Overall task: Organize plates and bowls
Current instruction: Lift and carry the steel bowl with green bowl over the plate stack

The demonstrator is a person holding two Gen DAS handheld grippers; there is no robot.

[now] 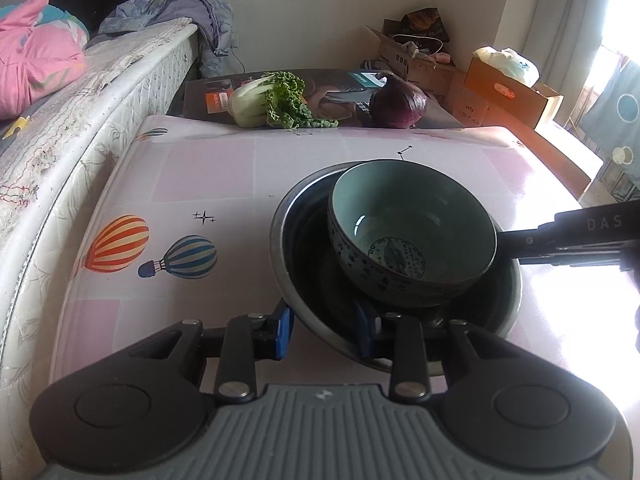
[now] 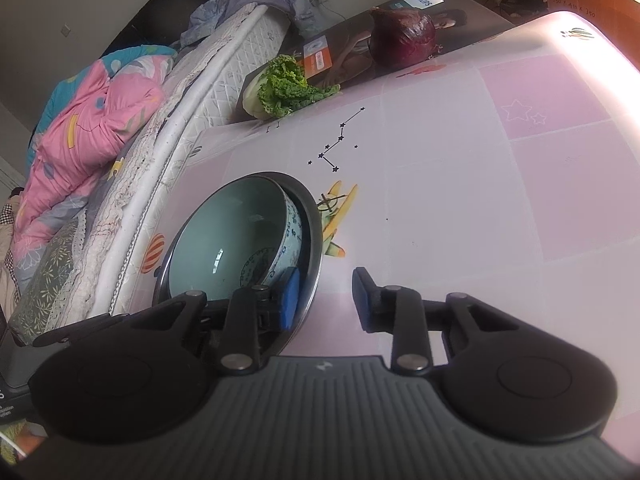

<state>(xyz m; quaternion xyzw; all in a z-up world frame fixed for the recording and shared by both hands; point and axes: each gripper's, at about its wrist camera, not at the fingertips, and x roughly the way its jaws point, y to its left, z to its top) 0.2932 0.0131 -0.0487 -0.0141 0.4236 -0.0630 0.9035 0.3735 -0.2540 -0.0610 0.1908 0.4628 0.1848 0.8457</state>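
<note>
A teal ceramic bowl (image 1: 412, 216) (image 2: 224, 236) with a blue-and-white outside leans tilted inside a wider steel bowl (image 1: 276, 224) (image 2: 316, 224) on the pink table. My left gripper (image 1: 326, 332) straddles the steel bowl's near rim, one blue pad outside and one inside. A gap shows between the pads and the wall, so it is open. My right gripper (image 2: 326, 300) straddles the rim on the bowl's right side, its left pad inside beside the ceramic bowl and its right pad outside over the table. It is open too. The right gripper (image 1: 508, 246) also reaches in from the right in the left wrist view.
A leafy cabbage (image 1: 272, 100) (image 2: 280, 88) and a purple onion (image 1: 398, 104) (image 2: 402, 38) lie on a printed box at the table's far edge. A mattress (image 1: 80, 120) with pink bedding runs along the left. Cardboard boxes (image 1: 512, 88) stand at the back right.
</note>
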